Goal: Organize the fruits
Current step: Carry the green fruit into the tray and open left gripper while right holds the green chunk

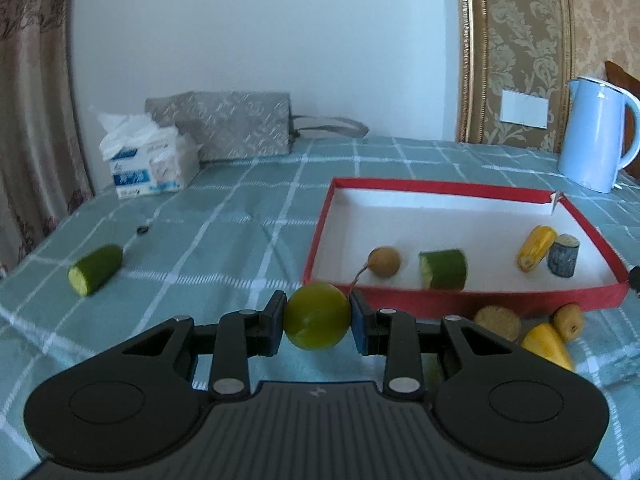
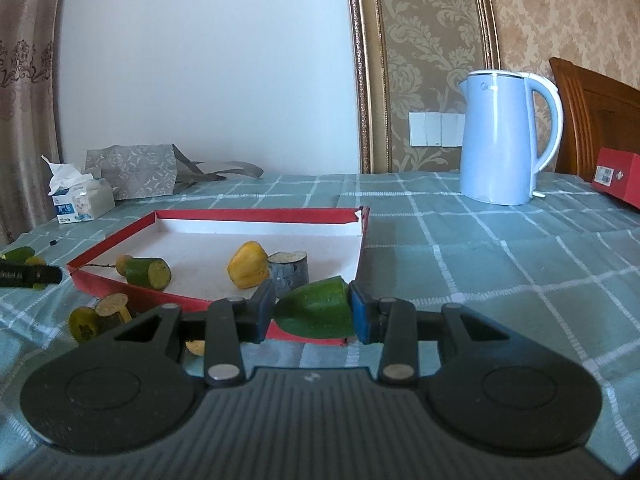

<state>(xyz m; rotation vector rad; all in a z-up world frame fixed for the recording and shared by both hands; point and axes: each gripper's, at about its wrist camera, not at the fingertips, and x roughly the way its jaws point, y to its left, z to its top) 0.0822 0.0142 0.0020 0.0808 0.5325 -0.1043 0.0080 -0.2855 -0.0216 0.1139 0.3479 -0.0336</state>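
Observation:
My left gripper is shut on a round green fruit, held above the cloth just left of the red tray's near corner. My right gripper is shut on a green cucumber piece over the tray's near right corner. In the tray lie a brown longan with stem, a cucumber chunk, a yellow piece and a grey-skinned chunk. Another cucumber piece lies on the cloth at left. Several pieces lie in front of the tray.
A blue kettle stands behind the tray on the right. A tissue box and a grey bag stand at the back left. A red box sits at the far right edge. The table carries a green checked cloth.

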